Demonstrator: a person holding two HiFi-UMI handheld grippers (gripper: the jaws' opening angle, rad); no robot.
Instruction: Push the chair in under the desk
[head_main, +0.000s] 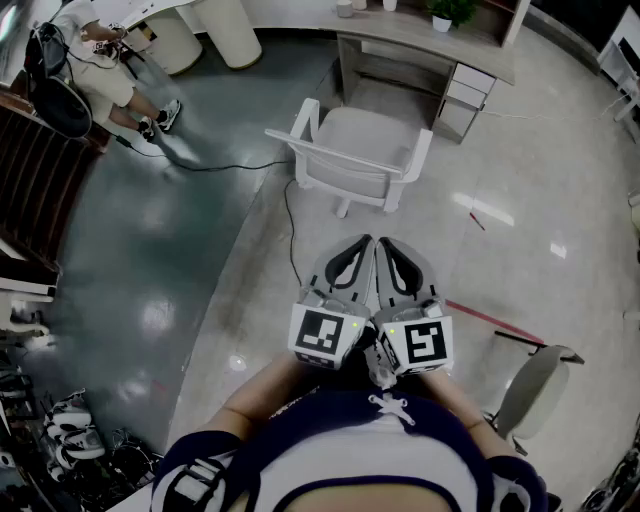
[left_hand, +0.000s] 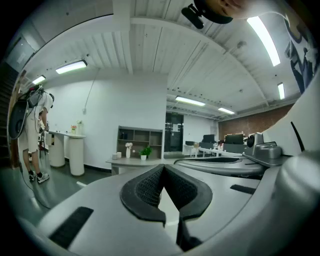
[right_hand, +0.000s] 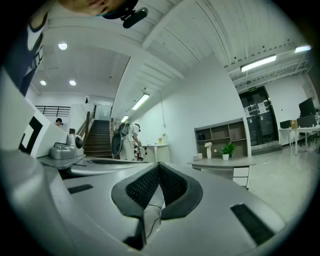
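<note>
Nearest, at the bottom of the head view, the person's dark-and-white top is cut off by the frame, and the hands are hidden beneath the marker cubes. The left gripper (head_main: 358, 248) and the right gripper (head_main: 392, 250) sit side by side, almost touching, pointing at the chair. Each gripper view shows the jaws closed tip to tip with nothing between them: left gripper (left_hand: 163, 172), right gripper (right_hand: 159, 167). Only a sliver of floor shows through the gap behind the pads, with a black cable (right_hand: 150, 212) crossing it on the right.

Beyond them the white office chair (head_main: 360, 150) stands pulled out on the pale floor, well apart from both grippers and short of the desk (head_main: 430, 35). Its back seems turned toward the person, and its base is mostly hidden under the seat. Both gripper views lose the chair behind their own grey bodies.

The desk's far edge is cut off at the top of the frame. A small potted plant (head_main: 450, 12) stands on it. At far left a person (head_main: 105, 70) is partly cropped, and a second chair (head_main: 535, 385) at lower right is only half visible.
</note>
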